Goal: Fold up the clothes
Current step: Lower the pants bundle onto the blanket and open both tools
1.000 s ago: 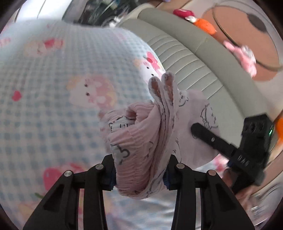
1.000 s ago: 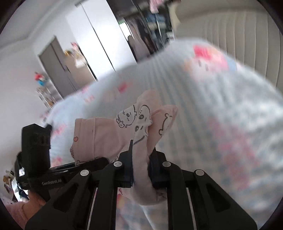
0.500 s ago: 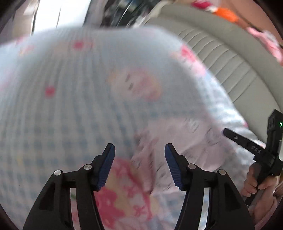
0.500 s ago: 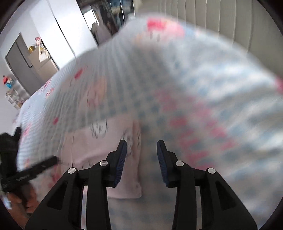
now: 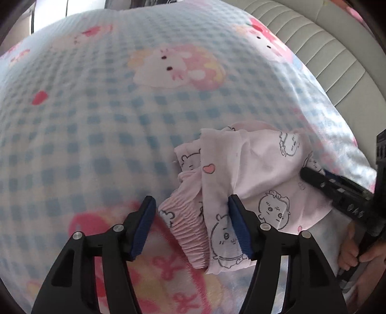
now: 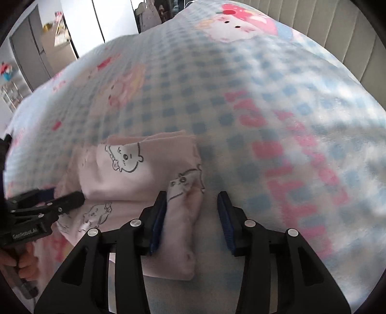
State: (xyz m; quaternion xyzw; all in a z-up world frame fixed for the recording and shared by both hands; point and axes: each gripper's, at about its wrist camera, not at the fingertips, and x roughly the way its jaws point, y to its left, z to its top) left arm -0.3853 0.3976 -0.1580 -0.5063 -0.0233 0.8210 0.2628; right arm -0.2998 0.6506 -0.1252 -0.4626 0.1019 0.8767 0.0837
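Note:
A small pink garment [image 5: 251,174] printed with cartoon animals lies bunched on the blue-checked blanket [image 5: 101,125]. My left gripper [image 5: 190,224] stands open over its ruffled elastic end, with cloth between the jaws but not pinched. In the right wrist view the same pink garment [image 6: 135,174] lies folded, and my right gripper [image 6: 191,222] is open around its near corner, the left pad touching the fabric. Each gripper also shows in the other's view: the right gripper [image 5: 342,193] at the far right, the left gripper [image 6: 43,207] at the far left, both held by hands.
The blanket [image 6: 265,108] with pink cartoon cats covers a bed. A grey padded headboard [image 5: 325,53] runs along the right. White wardrobe doors [image 6: 96,21] and a grey door [image 6: 29,48] stand beyond the bed. A hand [image 5: 354,253] grips the right tool.
Both grippers were shut on the lifted garment a second ago. They have let go, and the garment now lies on the blanket with both grippers open, low over it.

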